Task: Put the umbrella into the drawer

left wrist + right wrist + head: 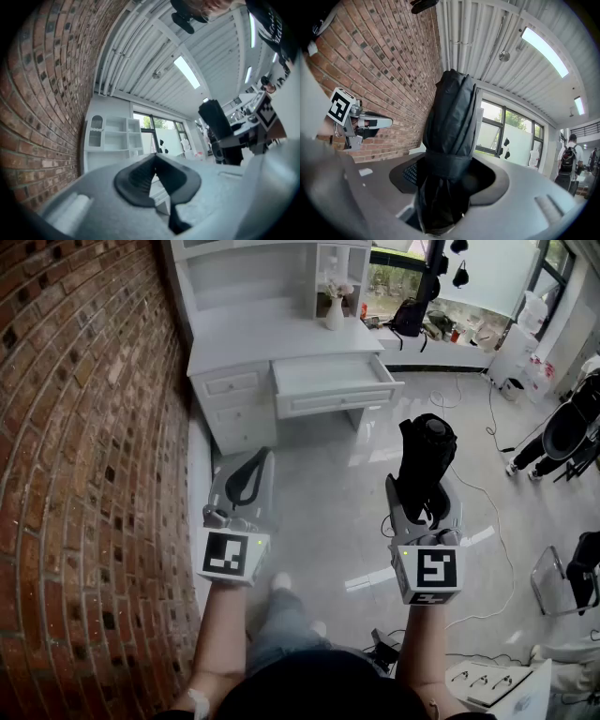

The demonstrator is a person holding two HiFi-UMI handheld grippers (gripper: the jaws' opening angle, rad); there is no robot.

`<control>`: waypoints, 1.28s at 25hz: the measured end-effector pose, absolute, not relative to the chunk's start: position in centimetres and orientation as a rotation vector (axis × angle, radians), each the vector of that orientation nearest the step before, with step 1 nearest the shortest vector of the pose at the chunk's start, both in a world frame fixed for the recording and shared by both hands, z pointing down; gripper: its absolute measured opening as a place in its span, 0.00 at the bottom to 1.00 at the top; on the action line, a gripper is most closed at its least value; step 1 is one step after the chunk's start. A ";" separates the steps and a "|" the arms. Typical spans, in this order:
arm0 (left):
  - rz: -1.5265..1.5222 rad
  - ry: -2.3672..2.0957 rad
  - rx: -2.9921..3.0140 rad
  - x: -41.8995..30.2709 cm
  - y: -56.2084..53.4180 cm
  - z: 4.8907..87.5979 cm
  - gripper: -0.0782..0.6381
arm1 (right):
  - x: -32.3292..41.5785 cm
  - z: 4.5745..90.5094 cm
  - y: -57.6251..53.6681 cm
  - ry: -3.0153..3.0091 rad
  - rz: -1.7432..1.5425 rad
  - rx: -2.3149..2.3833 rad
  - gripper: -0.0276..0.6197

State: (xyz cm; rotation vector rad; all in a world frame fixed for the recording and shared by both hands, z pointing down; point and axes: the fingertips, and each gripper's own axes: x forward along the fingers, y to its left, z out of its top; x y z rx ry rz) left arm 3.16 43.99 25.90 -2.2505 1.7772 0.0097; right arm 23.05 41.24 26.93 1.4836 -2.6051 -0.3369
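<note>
- Black folded umbrella [427,454] stands upright at 3 o'clock, clenched in the right gripper [419,512].
- Left gripper [246,486], at 9 o'clock, is pinched together and empty.
- Open drawer [333,381] of the white desk [272,334] lies at 12 o'clock.

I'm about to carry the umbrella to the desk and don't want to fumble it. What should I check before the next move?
1. Grip on the umbrella: ok. The right gripper is clamped on it near its strap.
2. Umbrella folded and strapped: ok.
3. Drawer open: ok. It is pulled out of the white desk, and nothing shows inside it.
4. Left gripper free to help: ok. Its jaws are together with nothing between them.
5. Umbrella over the drawer: not ok. The drawer stands ahead across bare floor.
6. Umbrella fits the drawer: cannot tell.
</note>
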 end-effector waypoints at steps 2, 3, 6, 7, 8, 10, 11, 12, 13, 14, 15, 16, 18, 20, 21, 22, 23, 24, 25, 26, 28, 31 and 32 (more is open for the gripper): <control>0.011 1.779 -2.241 3.6 44.4 25.8 0.11 | 23.3 26.5 41.7 -2.605 -0.358 1.484 0.43; 0.013 1.780 -2.237 3.8 44.5 25.7 0.11 | 23.5 26.4 41.8 -2.605 -0.367 1.486 0.43; 0.027 1.779 -2.227 3.9 44.4 25.4 0.11 | 24.0 26.7 41.9 -2.594 -0.383 1.492 0.43; 0.030 1.777 -2.226 3.8 44.2 25.3 0.11 | 24.1 26.9 41.8 -2.584 -0.390 1.493 0.43; 0.033 1.775 -2.225 3.6 43.8 25.3 0.11 | 24.1 27.1 41.5 -2.569 -0.400 1.497 0.43; 0.036 1.771 -2.228 3.2 42.9 25.3 0.11 | 24.0 27.3 40.6 -2.544 -0.414 1.515 0.43; 0.037 1.770 -2.231 3.0 42.3 25.3 0.11 | 23.9 27.3 40.1 -2.540 -0.414 1.524 0.43; 0.039 1.770 -2.234 2.8 41.6 25.3 0.11 | 23.7 27.2 39.5 -2.544 -0.409 1.528 0.43; 0.040 1.769 -2.237 2.5 40.9 25.2 0.11 | 23.4 27.1 38.8 -2.553 -0.396 1.531 0.43; 0.042 1.768 -2.238 2.2 40.2 25.2 0.11 | 23.1 26.8 38.1 -2.568 -0.376 1.534 0.43; 0.043 1.767 -2.238 1.8 39.4 25.1 0.11 | 22.7 26.6 37.3 -2.586 -0.351 1.539 0.43; 0.043 1.766 -2.237 1.2 38.6 25.0 0.11 | 22.2 26.3 36.5 -2.603 -0.327 1.545 0.43; 0.043 1.764 -2.236 0.0 36.7 24.9 0.11 | 21.5 26.2 34.6 -2.603 -0.314 1.559 0.43; 0.050 1.764 -2.237 -1.3 34.8 24.7 0.11 | 20.3 25.9 32.6 -2.592 -0.315 1.562 0.43; 0.054 1.764 -2.238 -2.1 33.8 24.7 0.11 | 19.7 25.8 31.6 -2.586 -0.322 1.561 0.43; 0.058 1.763 -2.239 -2.8 32.9 24.6 0.11 | 19.1 25.9 30.6 -2.577 -0.334 1.561 0.43; 0.063 1.758 -2.236 -3.6 31.9 24.4 0.11 | 18.5 25.9 29.6 -2.568 -0.341 1.562 0.43; 0.071 1.750 -2.231 -4.4 31.0 24.2 0.11 | 17.8 25.9 28.7 -2.561 -0.339 1.562 0.43; 0.080 1.739 -2.224 -5.3 30.0 23.9 0.11 | 17.0 26.0 27.8 -2.553 -0.330 1.562 0.43; 0.086 1.731 -2.222 -6.1 29.1 23.7 0.11 | 16.3 26.0 26.9 -2.547 -0.322 1.563 0.43; 0.077 1.728 -2.239 -7.7 27.5 23.7 0.11 | 14.7 25.8 25.3 -2.545 -0.320 1.571 0.43; 0.066 1.737 -2.251 -10.2 25.6 24.1 0.11 | 11.9 25.1 23.7 -2.567 -0.329 1.589 0.43; 0.075 1.742 -2.244 -11.0 25.2 24.1 0.11 | 11.2 25.0 23.3 -2.569 -0.328 1.587 0.43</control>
